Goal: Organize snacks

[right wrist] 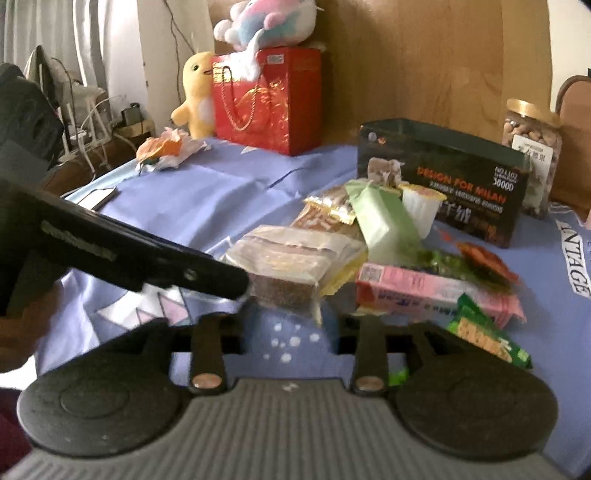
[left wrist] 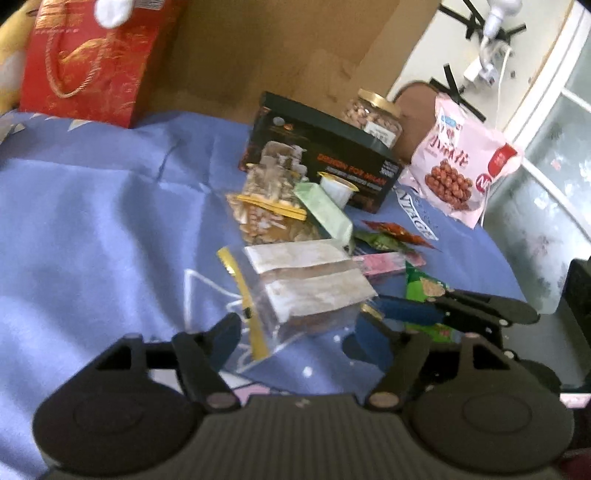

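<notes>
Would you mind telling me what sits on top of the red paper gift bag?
A pastel plush toy rests on the red paper gift bag. The bag's contents are hidden.

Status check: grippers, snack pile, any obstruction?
Left gripper and right gripper open, empty. Clear snack bag lies just ahead. Snack pile loose beside black box.

Just ahead of my left tongs (left wrist: 299, 332) I see a glossy clear plastic zip bag (left wrist: 303, 288) on the matt, creased blue cloth (left wrist: 110, 206). Beyond it stands a smooth dark cardboard box (left wrist: 332, 155), then a clear jar (left wrist: 373, 114) with a shiny gold lid. Far left, a glossy red paper bag (left wrist: 88, 62) has rope handles.
</notes>
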`<state>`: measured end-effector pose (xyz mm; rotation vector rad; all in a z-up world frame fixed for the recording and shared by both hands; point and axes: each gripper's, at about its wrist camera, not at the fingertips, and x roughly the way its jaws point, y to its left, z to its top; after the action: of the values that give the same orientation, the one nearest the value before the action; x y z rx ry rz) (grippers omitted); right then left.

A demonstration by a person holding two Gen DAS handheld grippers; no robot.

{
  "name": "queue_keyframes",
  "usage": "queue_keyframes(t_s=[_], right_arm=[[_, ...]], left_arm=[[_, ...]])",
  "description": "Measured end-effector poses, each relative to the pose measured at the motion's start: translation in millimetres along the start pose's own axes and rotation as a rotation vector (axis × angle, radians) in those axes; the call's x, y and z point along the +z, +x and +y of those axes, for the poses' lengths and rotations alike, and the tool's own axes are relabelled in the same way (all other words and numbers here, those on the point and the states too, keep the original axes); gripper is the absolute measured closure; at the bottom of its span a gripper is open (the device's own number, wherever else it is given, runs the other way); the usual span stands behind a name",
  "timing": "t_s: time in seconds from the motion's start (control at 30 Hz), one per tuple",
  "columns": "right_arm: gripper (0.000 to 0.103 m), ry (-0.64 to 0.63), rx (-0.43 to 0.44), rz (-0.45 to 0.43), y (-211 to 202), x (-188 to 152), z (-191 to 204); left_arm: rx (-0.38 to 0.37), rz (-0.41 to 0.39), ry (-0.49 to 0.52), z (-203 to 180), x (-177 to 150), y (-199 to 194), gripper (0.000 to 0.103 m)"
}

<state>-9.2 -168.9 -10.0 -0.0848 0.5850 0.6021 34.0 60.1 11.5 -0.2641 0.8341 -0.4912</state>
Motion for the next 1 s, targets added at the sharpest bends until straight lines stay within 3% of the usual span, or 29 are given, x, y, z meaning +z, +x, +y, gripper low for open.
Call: queue_keyframes(t_s=[0.17,0.33,0.53,0.67,1.0], right_arm=[[0.042,0.041,0.086,0.039,-1,0,-10],[0.042,0.138,0.146,0.049,1,5,-24],[0.042,0.165,0.127,0.07,16,8,-30],[0.041,0.121,0.117,0.06,26,8,-24],[0.044,0.041,0.068,-0.03,9,15,-8]], left_arm=[[-0.027,-0.052,-0.1,29,4,-27,0.028],[-0.076,-0.013,-0.169,42,14,-14,0.031],[-0.146,0.047,-0.136,24,26,20,0.041],[-0.095,0.064,-0.098,15,29,42,0.052],[-0.093,-0.004,-0.049,1,31,13,0.052]])
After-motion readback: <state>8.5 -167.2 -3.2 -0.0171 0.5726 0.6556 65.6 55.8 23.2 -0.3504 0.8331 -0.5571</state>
